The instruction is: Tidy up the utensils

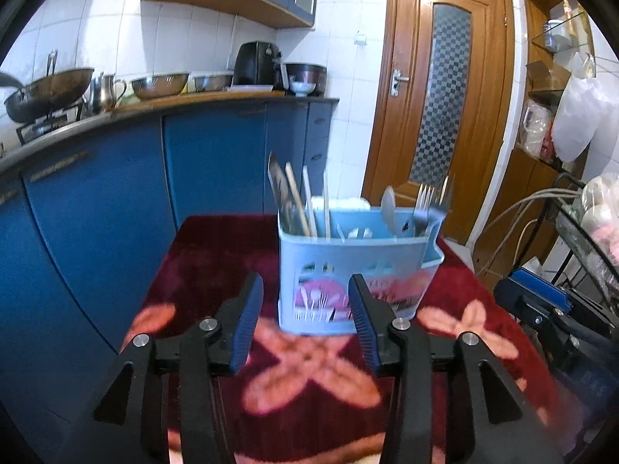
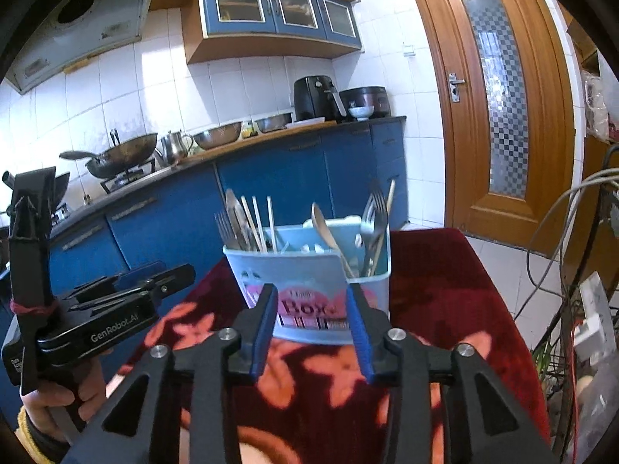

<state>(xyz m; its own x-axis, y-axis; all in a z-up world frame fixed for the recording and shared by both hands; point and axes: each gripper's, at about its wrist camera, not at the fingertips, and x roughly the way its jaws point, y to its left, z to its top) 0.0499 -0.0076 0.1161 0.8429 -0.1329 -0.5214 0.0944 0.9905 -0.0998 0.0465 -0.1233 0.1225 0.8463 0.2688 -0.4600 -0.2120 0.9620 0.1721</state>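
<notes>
A light blue plastic utensil holder (image 1: 356, 266) stands upright on a table under a dark red flowered cloth (image 1: 216, 255). It also shows in the right wrist view (image 2: 309, 282). Chopsticks (image 1: 305, 201) and a flat utensil stand in its left part. A spoon (image 1: 388, 208) and forks (image 1: 425, 201) stand in its right part. My left gripper (image 1: 305, 290) is open and empty, just short of the holder. My right gripper (image 2: 312, 297) is open and empty, also in front of the holder. The left gripper shows at the left of the right wrist view (image 2: 127, 290).
Blue kitchen cabinets (image 1: 116, 201) with a counter holding a wok (image 1: 46, 92), bowls and an air fryer (image 1: 257, 62) run behind and left of the table. A wooden door (image 1: 445, 96) is behind. Cables and a rack (image 1: 572, 224) crowd the right side.
</notes>
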